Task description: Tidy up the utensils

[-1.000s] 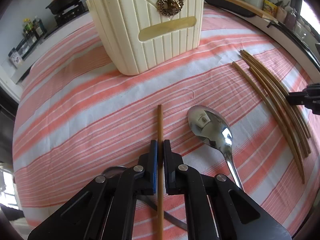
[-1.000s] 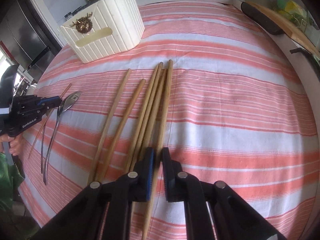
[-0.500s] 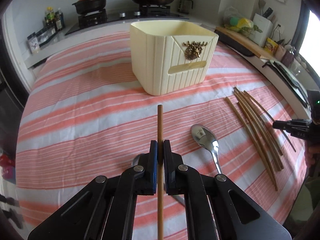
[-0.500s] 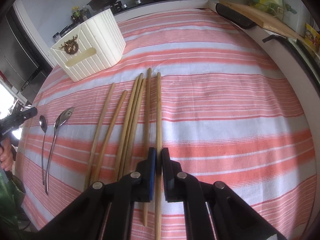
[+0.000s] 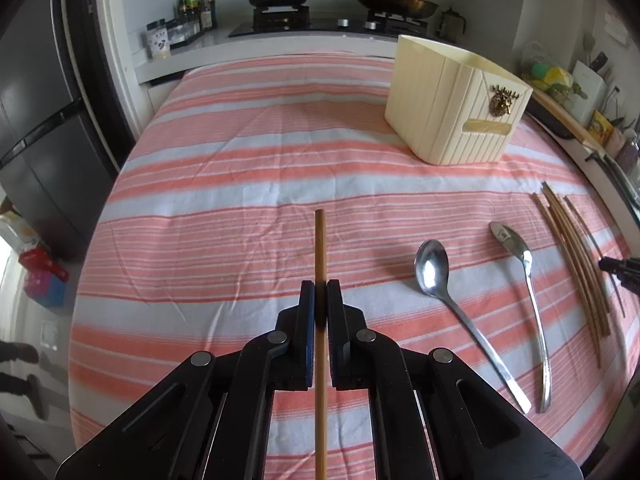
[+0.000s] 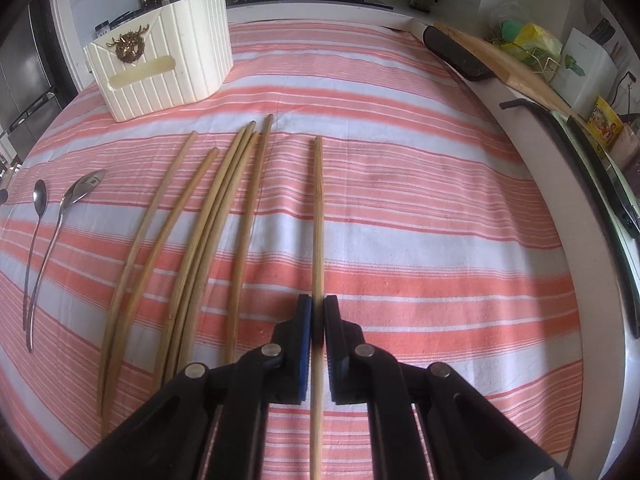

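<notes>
A thin brown wooden chopstick (image 5: pixel 320 248) is clenched in the left gripper (image 5: pixel 320 296), its lower end cut off by the bottom frame edge. A pale wooden chopstick (image 6: pixel 318 216) is likewise gripped by the right gripper (image 6: pixel 317 312). Six loose wooden chopsticks (image 6: pixel 200 216) are spread at centre left on the pink-and-white striped tabletop (image 6: pixel 420 216), two steel spoons (image 6: pixel 56 216) at far left, the cream ribbed holder (image 6: pixel 168 68) at upper left; whether anything is inside it is hidden.

Coral-and-white striped cloth (image 5: pixel 248 168) across the whole table. Ribbed cream plastic holder (image 5: pixel 448 116) with a dark gold stag emblem (image 5: pixel 502 100), near the far edge. Tan wooden chopsticks (image 6: pixel 208 216); shiny silver metal spoons (image 5: pixel 432 268). Black grippers with blue pads (image 5: pixel 308 320).
</notes>
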Available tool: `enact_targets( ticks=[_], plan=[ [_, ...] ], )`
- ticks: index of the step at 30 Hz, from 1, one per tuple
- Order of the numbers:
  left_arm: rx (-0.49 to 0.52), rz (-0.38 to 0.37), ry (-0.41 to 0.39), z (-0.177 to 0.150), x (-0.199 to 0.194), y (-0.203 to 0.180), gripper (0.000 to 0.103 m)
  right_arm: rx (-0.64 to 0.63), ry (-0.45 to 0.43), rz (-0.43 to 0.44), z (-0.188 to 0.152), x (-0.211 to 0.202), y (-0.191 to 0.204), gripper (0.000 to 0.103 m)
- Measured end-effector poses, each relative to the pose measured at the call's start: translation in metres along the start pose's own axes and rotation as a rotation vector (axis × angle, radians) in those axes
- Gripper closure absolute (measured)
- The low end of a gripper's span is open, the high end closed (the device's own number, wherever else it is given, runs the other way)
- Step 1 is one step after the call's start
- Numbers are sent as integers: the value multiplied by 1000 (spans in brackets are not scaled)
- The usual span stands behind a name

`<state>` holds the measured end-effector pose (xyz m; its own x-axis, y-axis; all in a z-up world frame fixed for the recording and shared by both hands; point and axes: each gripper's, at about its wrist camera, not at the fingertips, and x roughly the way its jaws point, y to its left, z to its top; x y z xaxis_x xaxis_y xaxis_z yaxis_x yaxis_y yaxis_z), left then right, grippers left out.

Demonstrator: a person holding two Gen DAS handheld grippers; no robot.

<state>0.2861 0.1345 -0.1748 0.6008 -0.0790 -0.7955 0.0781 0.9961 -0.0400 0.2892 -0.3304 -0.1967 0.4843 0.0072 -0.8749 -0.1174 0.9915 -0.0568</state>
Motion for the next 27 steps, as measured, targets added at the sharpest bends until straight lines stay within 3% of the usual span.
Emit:
enact_targets(
  ticks=[5,7,9,11,15,20,22,24,27],
  plan=[
    [9,12,29,-12,14,-1,96,34,-8,6,1,2,-1,95],
    [11,14,38,-15,16,-1,85,30,-10,0,0,2,-2,87],
    [3,24,37,-17,16,0,62,33,-13,-16,-2,1,-5,78],
    [-5,30,46,-17,17,4,58,58,-7,4,-3,1,-12,72],
    [-5,16,76,-18,20,4,49,77,26,71,0,3,-22,71],
    [96,53,93,-19,24,-12,41,15,91,104,12,9,-22,70],
    [100,69,106,-17,26,-11,32,-1,119,115,23,15,-21,70],
    [82,81,132,-13,31,-3,17,-10,149,126,37,22,-22,70],
    [56,43,196,-5,38,6,16,-36,187,141,62,34,-20,70]
  ],
)
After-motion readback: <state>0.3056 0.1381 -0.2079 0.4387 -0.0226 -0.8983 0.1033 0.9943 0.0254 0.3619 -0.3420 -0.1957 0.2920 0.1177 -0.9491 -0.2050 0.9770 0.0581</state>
